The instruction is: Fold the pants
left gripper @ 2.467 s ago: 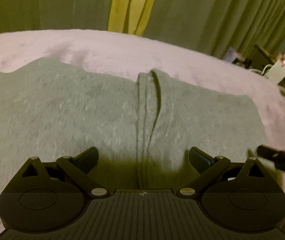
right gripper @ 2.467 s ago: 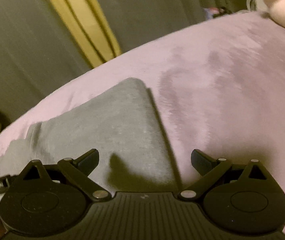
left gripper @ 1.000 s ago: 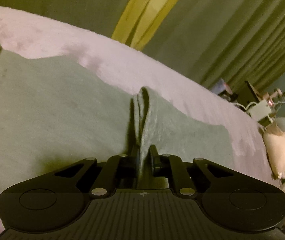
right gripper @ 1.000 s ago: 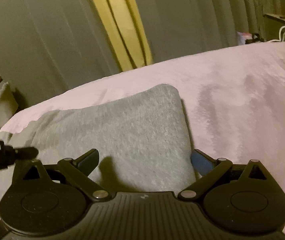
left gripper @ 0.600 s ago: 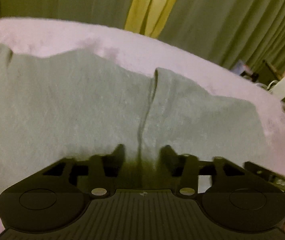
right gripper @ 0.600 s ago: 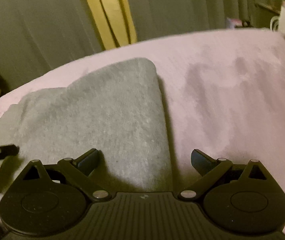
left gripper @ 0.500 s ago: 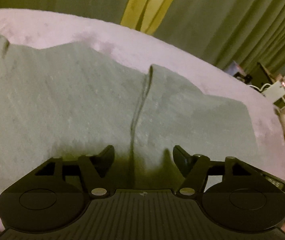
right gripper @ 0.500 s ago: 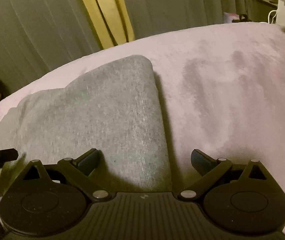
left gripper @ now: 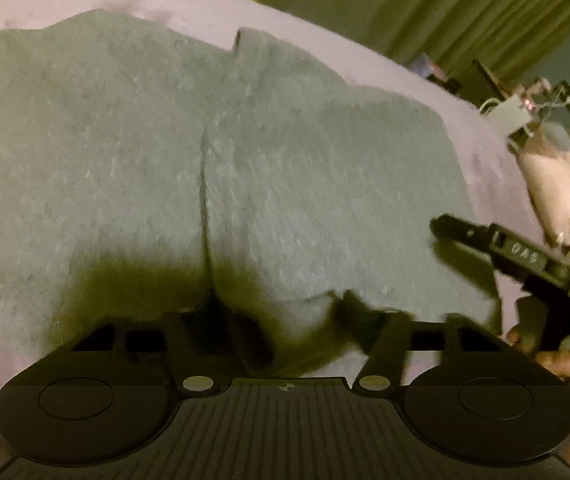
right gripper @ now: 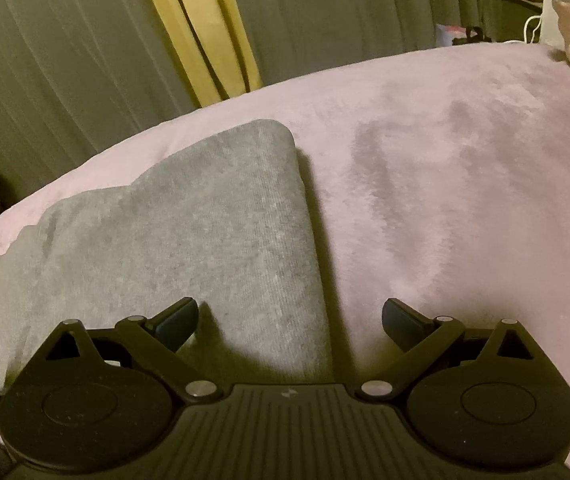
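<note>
Pants (left gripper: pixel 133 152), grey and folded, lie on the pink blanket (right gripper: pixel 465 168) under both tools. Curtains (right gripper: pixel 85 60) hang beyond; a plush toy (left gripper: pixel 561 188) sits right. The left gripper (left gripper: pixel 281 320) is blurred, its jaws just closing partway over a fabric ridge, grip unclear. The right gripper (right gripper: pixel 289 320) gapes wide over the pants' edge.

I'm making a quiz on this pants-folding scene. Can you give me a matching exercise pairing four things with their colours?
Things:
1. pants
2. blanket
3. curtain strip
4. right gripper

Colours:
A. yellow
B. black
C. grey
D. pale pink

Pairs: 1-C, 2-D, 3-A, 4-B
</note>
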Motion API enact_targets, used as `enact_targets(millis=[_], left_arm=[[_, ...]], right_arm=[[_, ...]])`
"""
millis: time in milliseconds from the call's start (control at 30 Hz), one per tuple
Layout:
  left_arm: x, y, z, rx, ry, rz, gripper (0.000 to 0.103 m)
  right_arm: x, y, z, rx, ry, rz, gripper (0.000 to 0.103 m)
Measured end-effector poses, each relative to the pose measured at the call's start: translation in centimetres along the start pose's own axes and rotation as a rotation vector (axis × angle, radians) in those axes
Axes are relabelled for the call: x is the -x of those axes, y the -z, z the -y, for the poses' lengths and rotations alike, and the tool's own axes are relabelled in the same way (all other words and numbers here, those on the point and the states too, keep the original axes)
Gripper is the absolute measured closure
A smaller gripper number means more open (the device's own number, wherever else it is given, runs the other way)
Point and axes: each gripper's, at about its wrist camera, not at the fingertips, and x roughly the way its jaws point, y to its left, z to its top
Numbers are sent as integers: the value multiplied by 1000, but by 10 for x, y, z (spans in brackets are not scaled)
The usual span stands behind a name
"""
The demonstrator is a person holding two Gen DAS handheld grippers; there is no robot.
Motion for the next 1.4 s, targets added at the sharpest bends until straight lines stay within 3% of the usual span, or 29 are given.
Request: enact_targets(millis=[100, 167, 300, 367, 433, 533, 600, 733, 833, 900, 1067, 1200, 1333, 1367, 1400], left_arm=[[3, 3, 4, -18, -32, 27, 79], [13, 5, 6, -38, -33, 81, 84], [37, 10, 15, -80, -54, 171, 87], [42, 12, 17, -88, -48, 177, 87], [38, 12, 13, -69, -40, 128, 79], [28, 13, 1, -15, -108, 72, 52], [29, 15, -4, -11, -82, 56, 48], [31, 24, 6, -102, -22, 50, 37], [17, 27, 14, -151, -52, 11, 45], [9, 28, 17, -166, -87, 2, 66], [15, 29, 21, -167, -119, 62, 88], [38, 32, 27, -197, -139, 159, 90], [43, 34, 34, -238, -228, 188, 92], [43, 32, 35, -234, -289, 202, 99], [44, 31, 31, -232, -382, 223, 99]], right_arm=[[6, 3, -5, 14, 3, 10, 4], [9, 5, -7, 23, 6, 17, 4], [15, 8, -9, 28, 10, 12, 4], [17, 12, -13, 41, 24, -14, 4], [15, 18, -20, 69, 56, -61, 4], [13, 25, -31, 124, 85, -81, 4], [13, 26, -35, 150, 98, -77, 4], [15, 26, -30, 114, 94, -90, 4], [19, 29, -22, 30, 82, -131, 4], [21, 33, -14, -25, 60, -157, 4], [28, 38, -16, -18, 60, -161, 4], [32, 42, -29, 79, 101, -165, 4], [35, 46, -36, 145, 115, -200, 4], [37, 48, -36, 158, 117, -218, 4], [36, 50, -37, 174, 122, -241, 4]])
